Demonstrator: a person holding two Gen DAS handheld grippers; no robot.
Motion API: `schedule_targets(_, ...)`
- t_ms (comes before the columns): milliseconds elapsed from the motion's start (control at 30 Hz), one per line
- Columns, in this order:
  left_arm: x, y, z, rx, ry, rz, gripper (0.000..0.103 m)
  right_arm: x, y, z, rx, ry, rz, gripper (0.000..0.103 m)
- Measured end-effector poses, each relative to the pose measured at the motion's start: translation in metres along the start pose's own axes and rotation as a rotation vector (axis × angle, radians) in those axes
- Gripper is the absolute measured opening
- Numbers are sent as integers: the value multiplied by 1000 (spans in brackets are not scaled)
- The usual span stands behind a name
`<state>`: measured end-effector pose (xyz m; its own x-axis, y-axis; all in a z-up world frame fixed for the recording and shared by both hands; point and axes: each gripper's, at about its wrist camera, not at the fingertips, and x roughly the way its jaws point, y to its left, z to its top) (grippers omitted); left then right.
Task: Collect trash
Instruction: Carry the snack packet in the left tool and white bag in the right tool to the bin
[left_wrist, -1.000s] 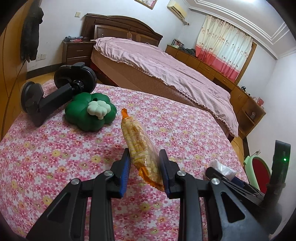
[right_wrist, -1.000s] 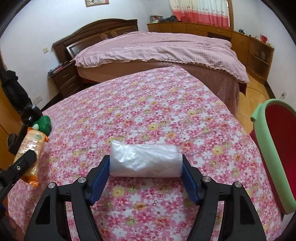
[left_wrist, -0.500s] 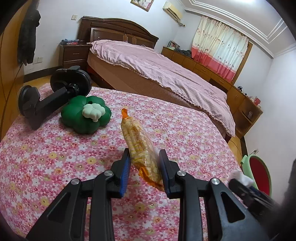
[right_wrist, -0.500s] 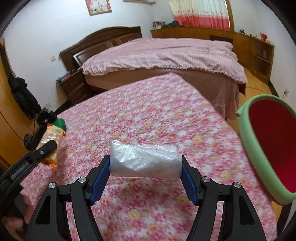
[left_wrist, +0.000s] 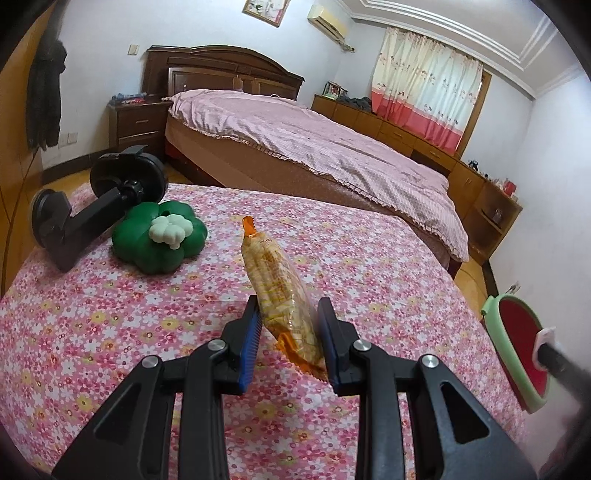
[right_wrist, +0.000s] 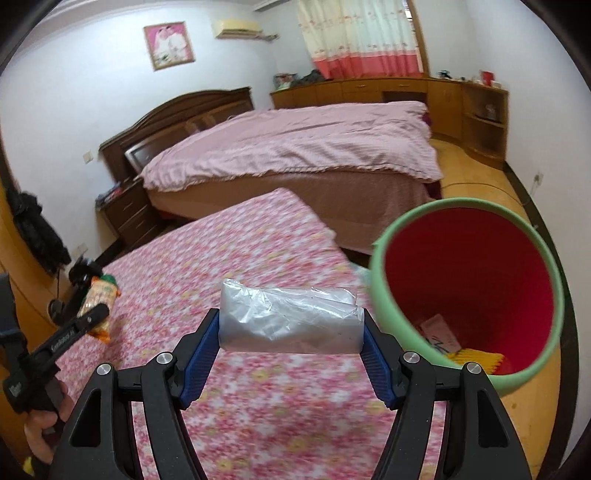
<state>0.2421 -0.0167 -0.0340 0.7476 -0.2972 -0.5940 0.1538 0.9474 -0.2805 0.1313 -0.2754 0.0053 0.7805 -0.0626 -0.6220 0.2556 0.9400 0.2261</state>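
Observation:
My left gripper (left_wrist: 289, 319) is shut on an orange and yellow snack packet (left_wrist: 275, 288), held upright above the flowered table. The same packet (right_wrist: 98, 301) shows at the left of the right wrist view, in the left gripper's fingers. My right gripper (right_wrist: 291, 330) is shut on a crumpled clear plastic bag (right_wrist: 290, 320) that spans its blue pads, lifted near the table's right edge. A green-rimmed bin with a red inside (right_wrist: 476, 280) stands just right of the bag, with some scraps at its bottom. In the left wrist view the bin (left_wrist: 517, 339) sits at the far right.
A green flower-shaped object (left_wrist: 159, 236) and a black suction-mount stand (left_wrist: 96, 210) sit at the table's far left. A bed with a pink cover (left_wrist: 314, 147) lies beyond the table. A hand (right_wrist: 40, 428) holds the left gripper's handle.
My right gripper has carried the plastic bag rightward and up, from over the table's middle to beside the bin, whose inside has come into view. The left gripper has stayed put with its packet.

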Motion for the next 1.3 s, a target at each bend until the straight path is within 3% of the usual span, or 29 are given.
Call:
schedule_targets(267,-19,-35,3,66,2,-34,31,-31,-45,7,81,-67,-26,72)
schedule_targets(667,-39,-118,-6,135,55,-245,31,-57,-109,7,199,-108,-50,72)
schedule_targets(1100,-14,-222,-26,255,176,-370,31,-76,-159,12,254,-161,-72,72)
schedule_targets(1300,-2,-269,-36,332,191,-403,31,-77,-177,12,284,-160,-64,72)
